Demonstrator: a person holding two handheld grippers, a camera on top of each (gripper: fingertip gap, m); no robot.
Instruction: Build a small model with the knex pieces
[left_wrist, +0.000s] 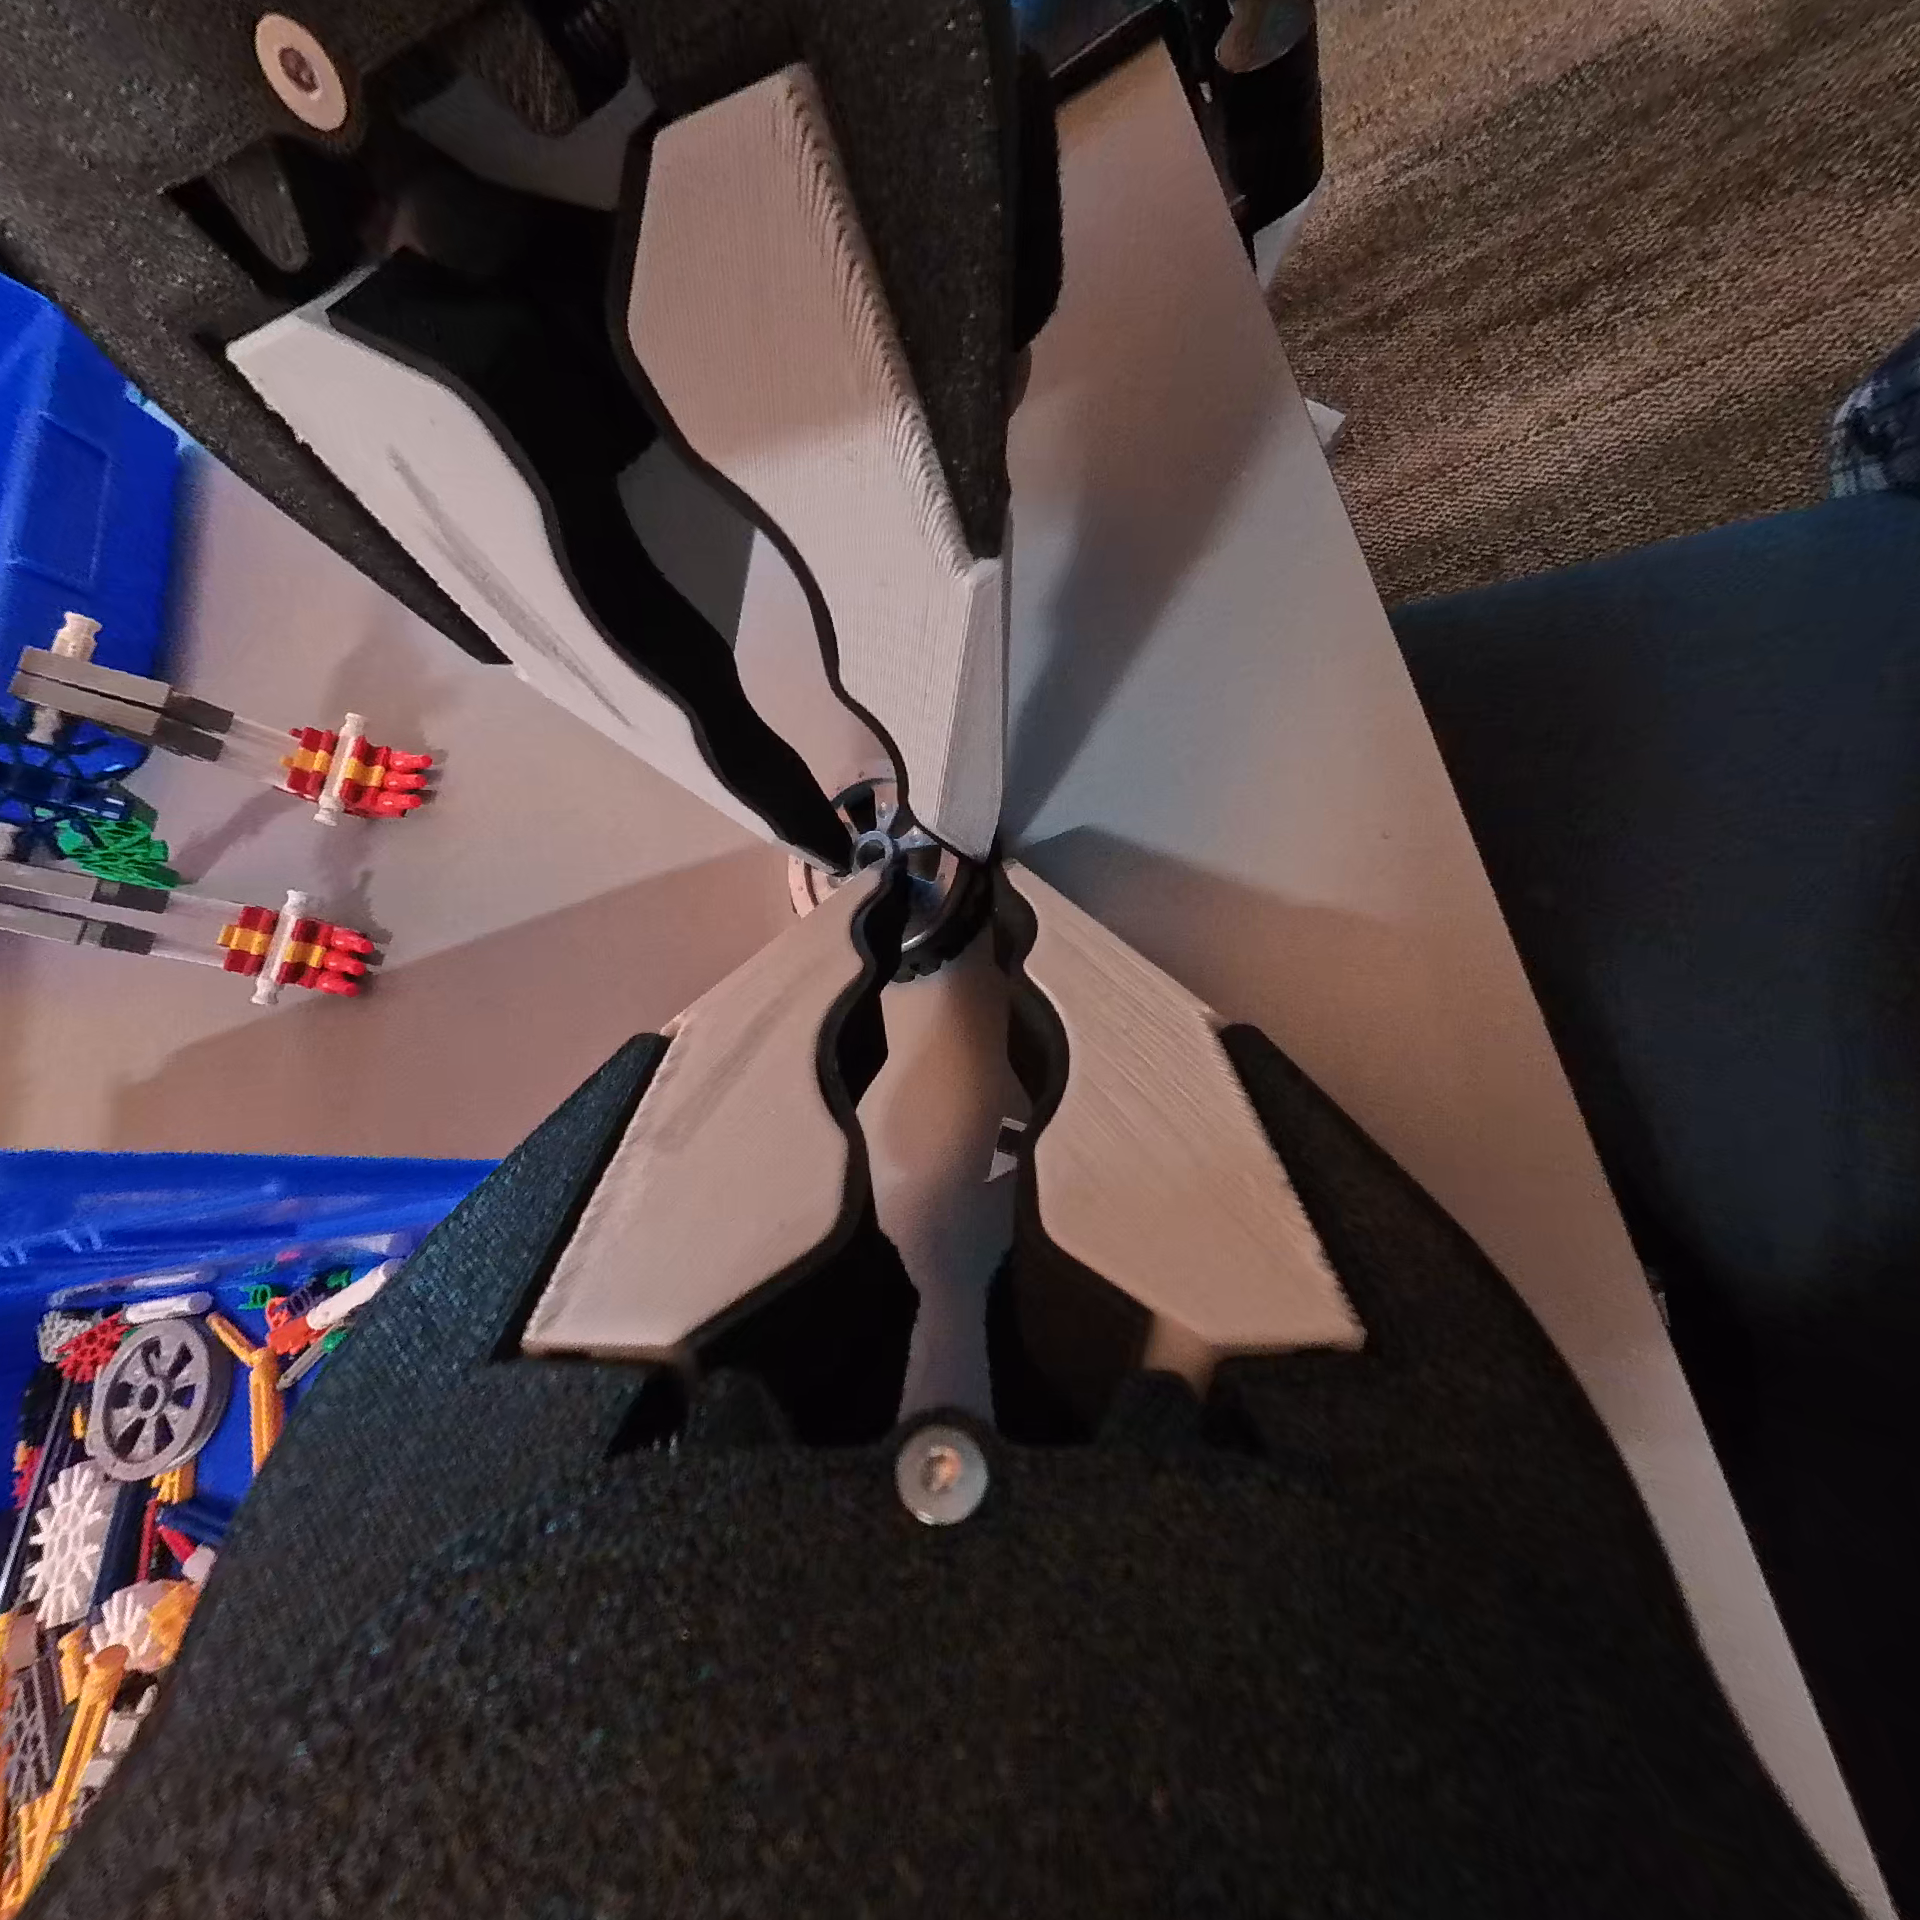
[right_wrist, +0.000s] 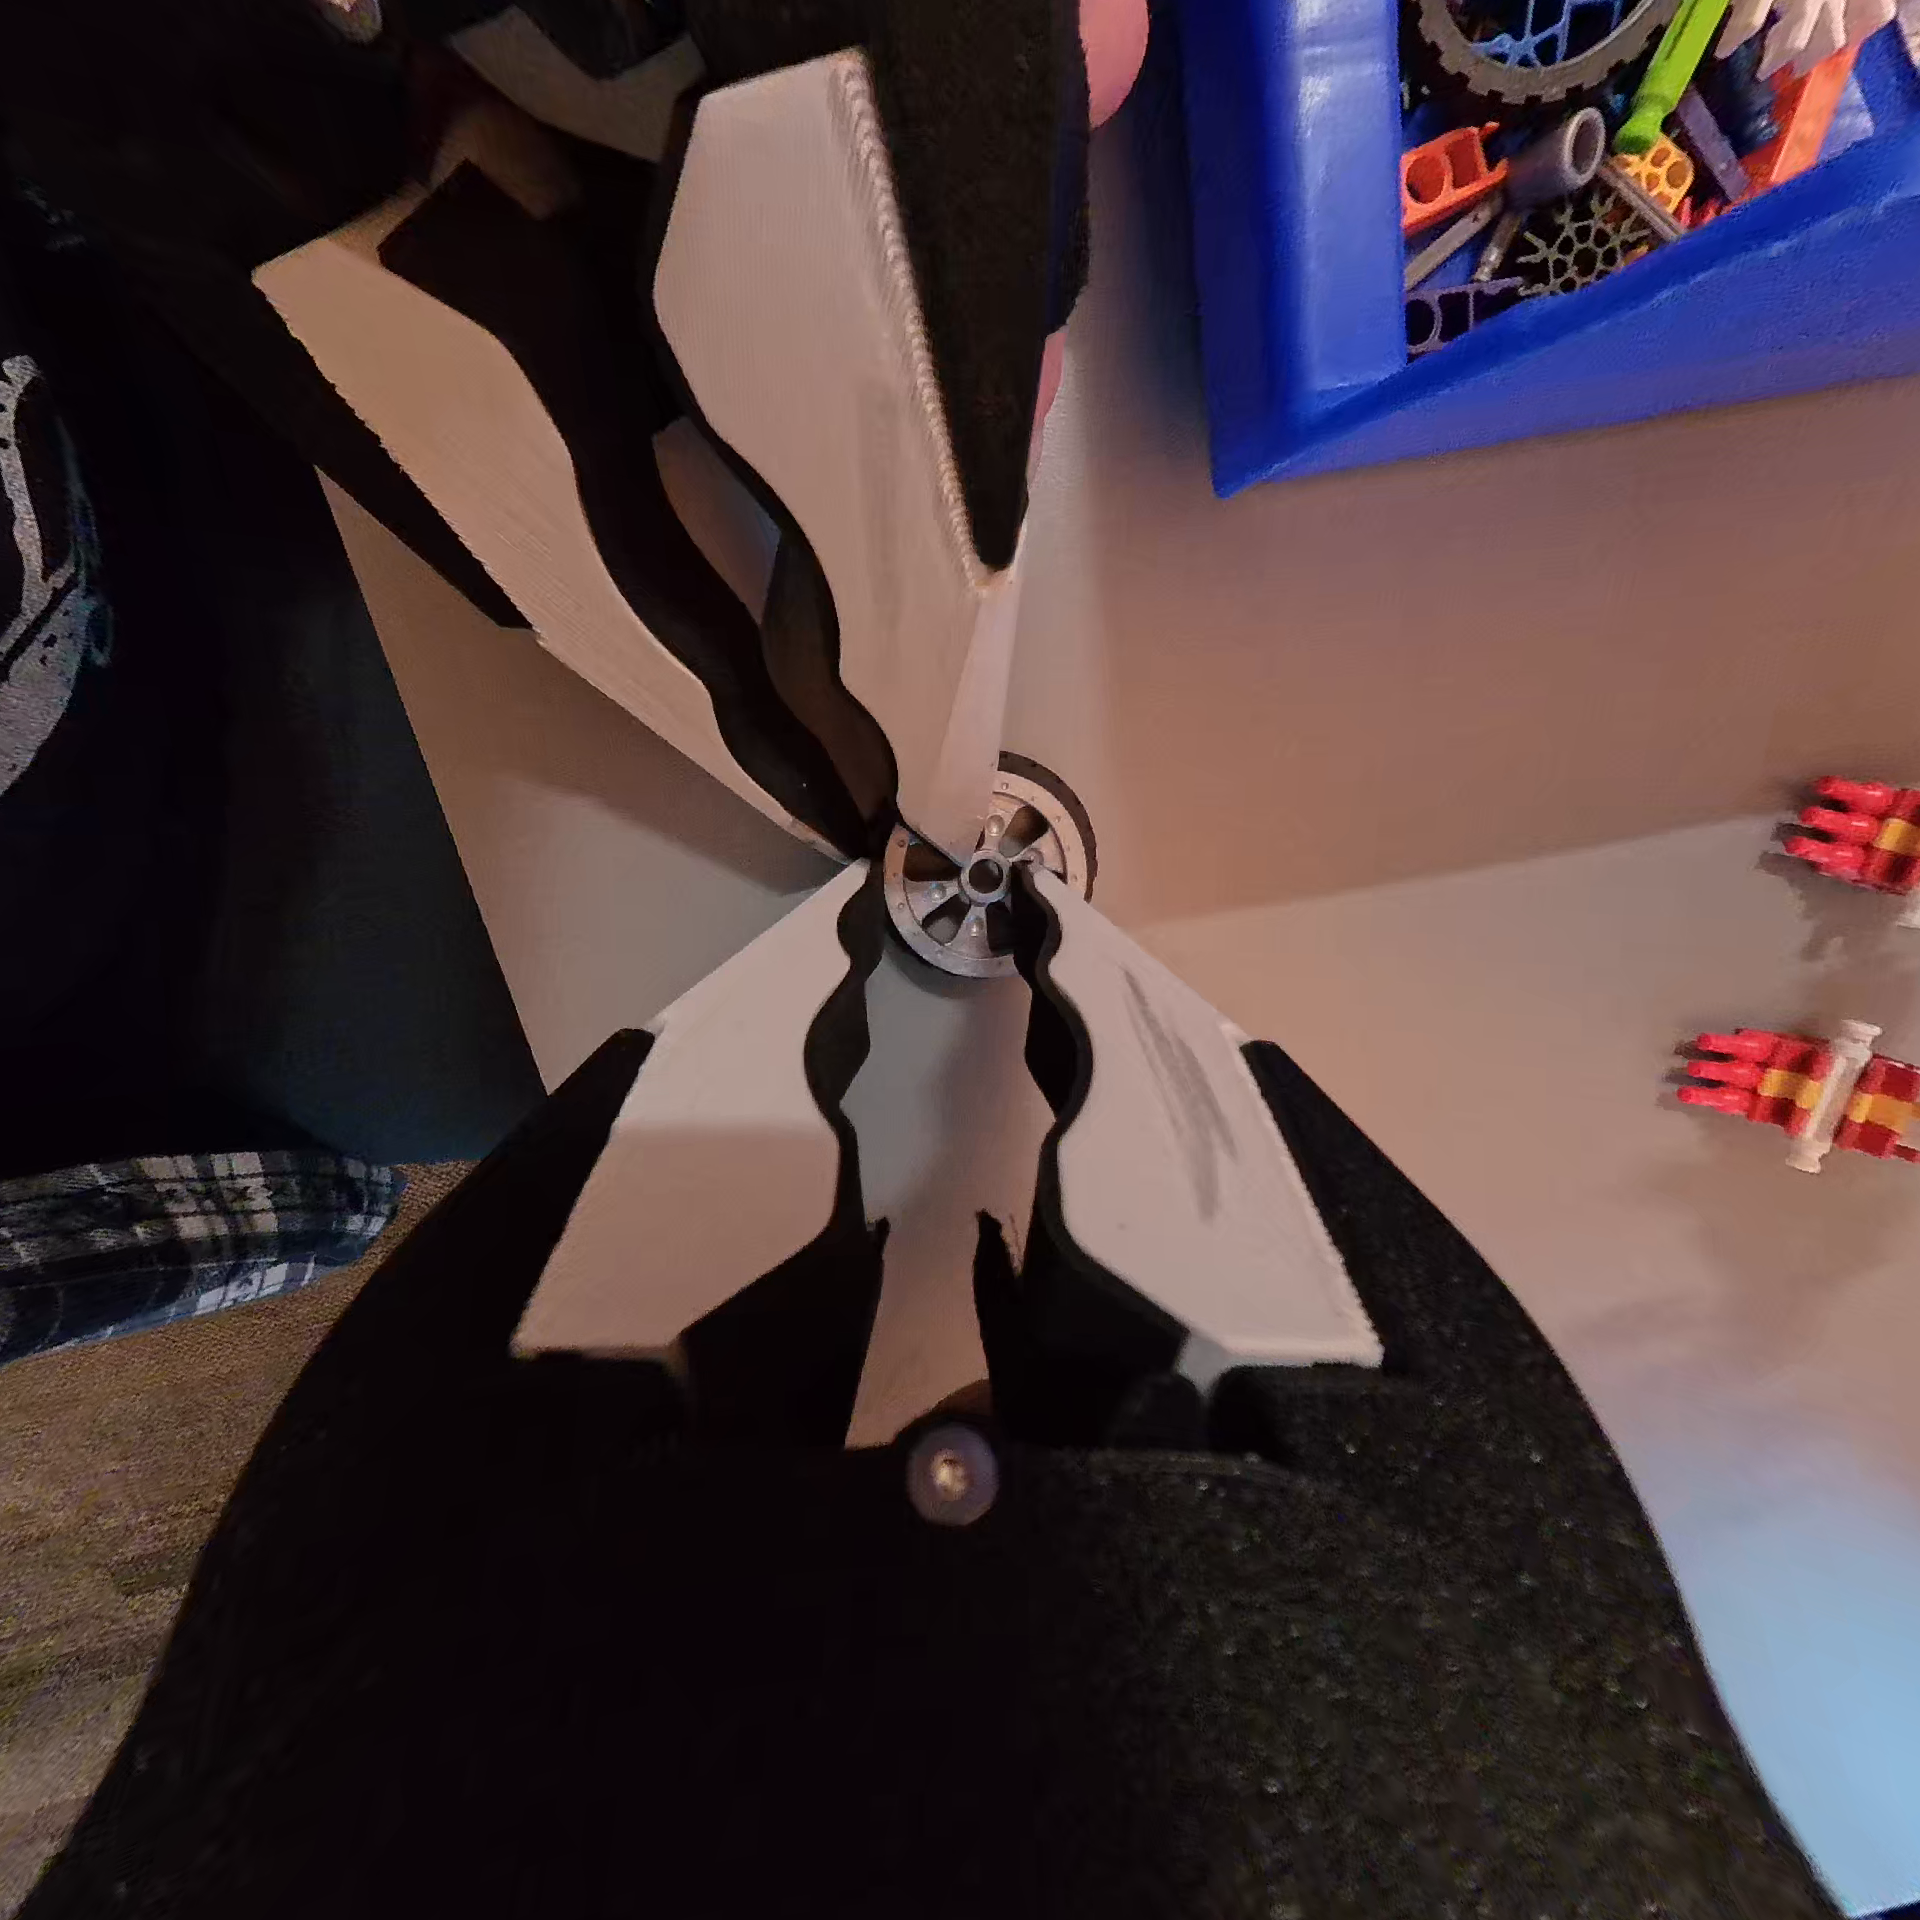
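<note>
Left gripper (left_wrist: 930, 894): tips pinched in on the small spoked wheel (left_wrist: 902, 868), above the table.
Right gripper (right_wrist: 940, 883): nose to nose with it, fingers closed on the same wheel (right_wrist: 971, 904).
Table (left_wrist: 582, 935): edge runs close beside both grippers; carpet (left_wrist: 1621, 260) beyond.
Open room: bare tabletop toward the red-tipped assemblies (left_wrist: 343, 774) and the blue bin (right_wrist: 1288, 260).

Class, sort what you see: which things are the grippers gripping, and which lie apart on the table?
Gripped: small grey wheels, by left gripper and right gripper.
Lying apart: red-and-yellow pieces, blue bin of parts.
</note>
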